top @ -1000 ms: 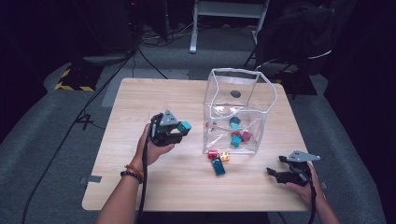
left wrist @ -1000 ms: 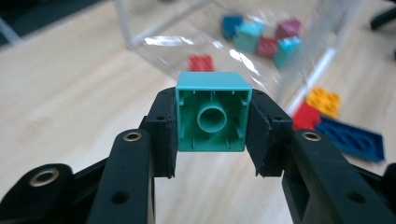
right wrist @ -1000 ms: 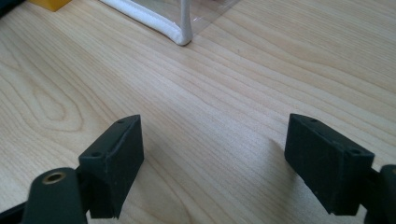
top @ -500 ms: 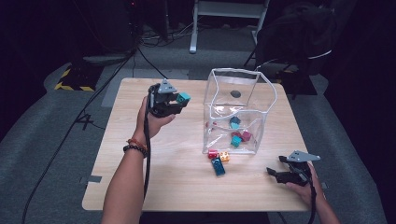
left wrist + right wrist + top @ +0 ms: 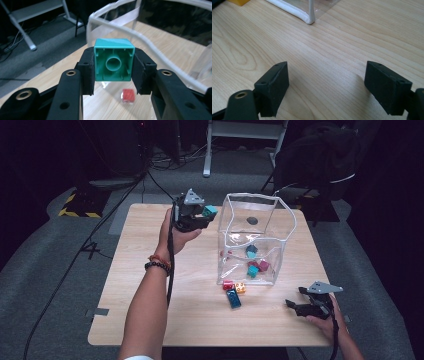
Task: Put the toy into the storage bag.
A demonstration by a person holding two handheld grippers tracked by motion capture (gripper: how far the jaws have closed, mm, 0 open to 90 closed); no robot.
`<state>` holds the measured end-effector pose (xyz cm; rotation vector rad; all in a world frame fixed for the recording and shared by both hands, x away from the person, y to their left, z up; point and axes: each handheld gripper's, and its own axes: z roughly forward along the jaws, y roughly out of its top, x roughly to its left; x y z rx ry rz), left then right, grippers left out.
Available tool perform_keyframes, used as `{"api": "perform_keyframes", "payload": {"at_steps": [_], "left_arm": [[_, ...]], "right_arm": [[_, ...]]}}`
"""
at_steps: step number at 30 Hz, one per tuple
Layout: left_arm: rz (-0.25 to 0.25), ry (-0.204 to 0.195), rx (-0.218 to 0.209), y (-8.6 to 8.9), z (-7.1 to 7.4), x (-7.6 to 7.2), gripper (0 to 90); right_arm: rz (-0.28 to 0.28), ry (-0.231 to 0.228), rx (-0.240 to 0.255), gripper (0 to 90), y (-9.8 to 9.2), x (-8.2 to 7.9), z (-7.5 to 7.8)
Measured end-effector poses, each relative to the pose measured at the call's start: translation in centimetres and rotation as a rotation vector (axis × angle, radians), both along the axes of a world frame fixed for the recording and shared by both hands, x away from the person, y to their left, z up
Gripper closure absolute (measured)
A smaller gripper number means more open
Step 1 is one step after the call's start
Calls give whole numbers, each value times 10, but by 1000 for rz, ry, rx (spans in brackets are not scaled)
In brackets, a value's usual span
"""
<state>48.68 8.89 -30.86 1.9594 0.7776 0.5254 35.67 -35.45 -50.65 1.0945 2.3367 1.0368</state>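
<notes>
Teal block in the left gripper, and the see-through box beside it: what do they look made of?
Teal block: apparently moulded plastic, smooth and slightly glossy, with a hollow underside, inner tube and ribs. See-through box: likely soft clear plastic film, shiny and creased, with white piped edges.

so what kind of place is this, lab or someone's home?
Most likely a lab or data-collection studio, not a home. A lone wooden table stands on grey carpet amid dark surroundings, cables trail across the floor past black-and-yellow hazard tape, and a person works camera-fitted handheld grippers over a clear box.
</notes>
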Motion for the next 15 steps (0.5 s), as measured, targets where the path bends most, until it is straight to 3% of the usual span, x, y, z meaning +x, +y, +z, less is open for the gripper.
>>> {"api": "perform_keyframes", "payload": {"at_steps": [15], "left_arm": [[-81, -38, 13, -60, 29, 4, 588]], "right_arm": [[1, -1, -2, 202, 0, 0, 0]]}}
